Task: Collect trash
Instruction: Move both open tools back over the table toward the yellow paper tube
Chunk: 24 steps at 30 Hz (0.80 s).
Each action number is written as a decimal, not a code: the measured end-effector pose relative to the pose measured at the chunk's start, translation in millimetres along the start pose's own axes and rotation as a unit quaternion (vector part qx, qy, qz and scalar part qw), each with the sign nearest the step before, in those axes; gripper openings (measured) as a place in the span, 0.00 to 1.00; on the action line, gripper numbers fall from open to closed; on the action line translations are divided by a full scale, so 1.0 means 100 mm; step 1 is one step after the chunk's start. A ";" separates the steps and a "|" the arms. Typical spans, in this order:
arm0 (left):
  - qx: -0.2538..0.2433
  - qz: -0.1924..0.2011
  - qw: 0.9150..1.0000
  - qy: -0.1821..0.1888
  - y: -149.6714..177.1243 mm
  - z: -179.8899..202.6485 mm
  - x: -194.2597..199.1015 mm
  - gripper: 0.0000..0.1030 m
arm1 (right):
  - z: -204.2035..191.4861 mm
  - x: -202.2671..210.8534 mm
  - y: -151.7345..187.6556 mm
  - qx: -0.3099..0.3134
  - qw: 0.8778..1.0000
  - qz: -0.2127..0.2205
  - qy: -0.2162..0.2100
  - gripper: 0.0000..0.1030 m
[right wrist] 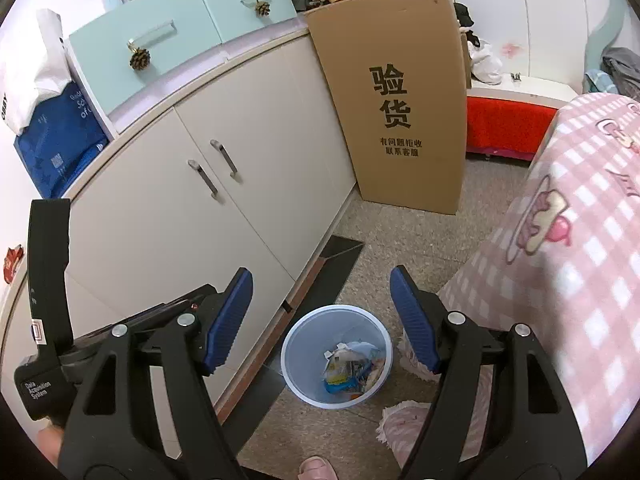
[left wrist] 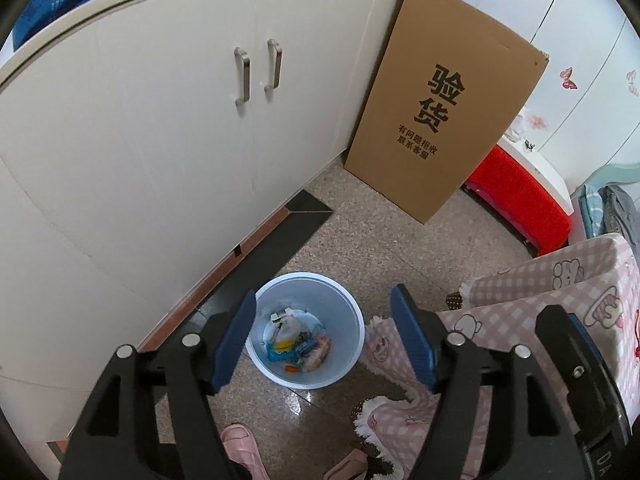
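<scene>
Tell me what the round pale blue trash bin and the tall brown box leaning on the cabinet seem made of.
Round pale blue trash bin: probably thin plastic, smooth and semi-matte, with an evenly moulded white rim; wrappers lie inside. Tall brown box: corrugated cardboard by its look, matte kraft brown, with black printed characters and a slightly frayed top edge.

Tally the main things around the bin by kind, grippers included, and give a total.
Grippers: 2, left gripper and right gripper, both open and empty
Waste bin: 1, white waste bin with wrappers inside
Cardboard box: 1, cardboard box leaning on the cabinet
Cabinet handles: 2, and
Pine cones: 2, and
Total: 8
</scene>
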<state>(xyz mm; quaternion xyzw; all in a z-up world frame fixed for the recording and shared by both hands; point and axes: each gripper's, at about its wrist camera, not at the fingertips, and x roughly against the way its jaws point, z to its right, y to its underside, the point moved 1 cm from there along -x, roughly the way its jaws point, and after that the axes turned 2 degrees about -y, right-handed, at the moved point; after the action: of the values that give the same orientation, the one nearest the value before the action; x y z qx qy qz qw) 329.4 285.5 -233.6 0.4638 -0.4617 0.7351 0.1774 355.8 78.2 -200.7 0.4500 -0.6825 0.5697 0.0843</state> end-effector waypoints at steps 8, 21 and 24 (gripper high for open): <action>-0.005 0.028 0.999 0.016 0.07 0.11 0.48 0.66 | -0.01 0.49 -0.07 -0.004 1.000 0.029 -0.006 0.69; -0.096 0.085 0.989 0.074 0.45 1.18 1.42 0.69 | 0.80 1.79 -0.07 -0.042 0.992 0.111 0.036 0.72; -0.134 0.088 0.983 0.088 0.63 1.60 1.56 0.69 | 1.18 2.11 -0.03 -0.060 0.988 0.128 0.062 0.73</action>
<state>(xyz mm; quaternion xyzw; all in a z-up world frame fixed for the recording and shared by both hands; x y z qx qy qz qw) 289.7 92.0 -111.7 0.3263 -0.5779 0.7172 0.2125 282.1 -132.0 -106.0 0.3171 -0.7609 0.5605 0.0798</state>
